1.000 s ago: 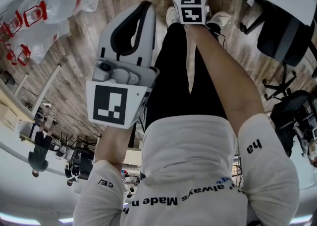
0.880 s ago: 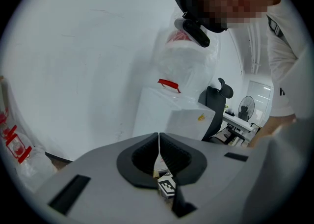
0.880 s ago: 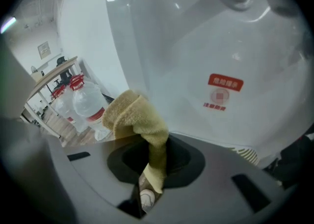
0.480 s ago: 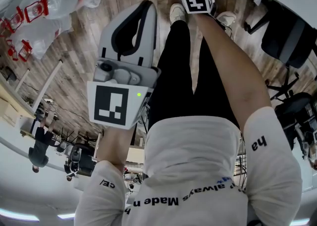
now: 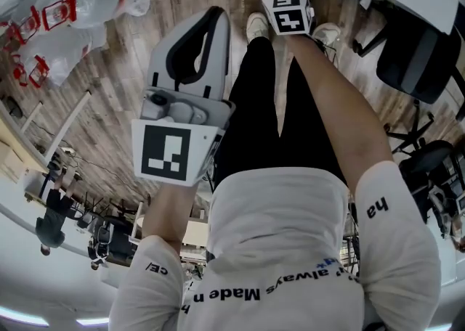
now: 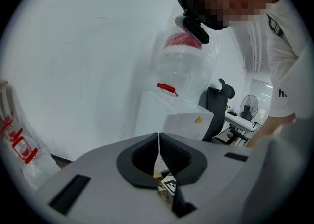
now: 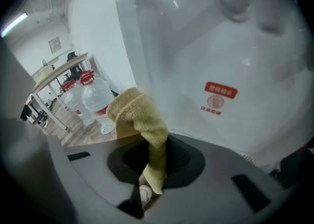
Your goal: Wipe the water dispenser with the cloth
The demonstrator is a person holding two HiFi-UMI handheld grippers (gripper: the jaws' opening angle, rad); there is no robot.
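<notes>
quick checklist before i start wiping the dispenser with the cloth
1. Cloth gripped by right gripper: ok, shut on it.
2. Free cloth ahead of the fingers to wipe with: ok, a bunched fold sticks out.
3. Dispenser in front of right gripper: ok, its white panel with the red label fills that view.
4. Cloth touching the dispenser: cannot tell.
5. Left gripper free: ok, shut on nothing.

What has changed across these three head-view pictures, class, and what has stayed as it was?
The right gripper shifted slightly rightward in the head view, its marker cube with it. Nothing was taken or released: it stays shut on the yellow cloth. The left gripper stayed shut, empty, in place.
</notes>
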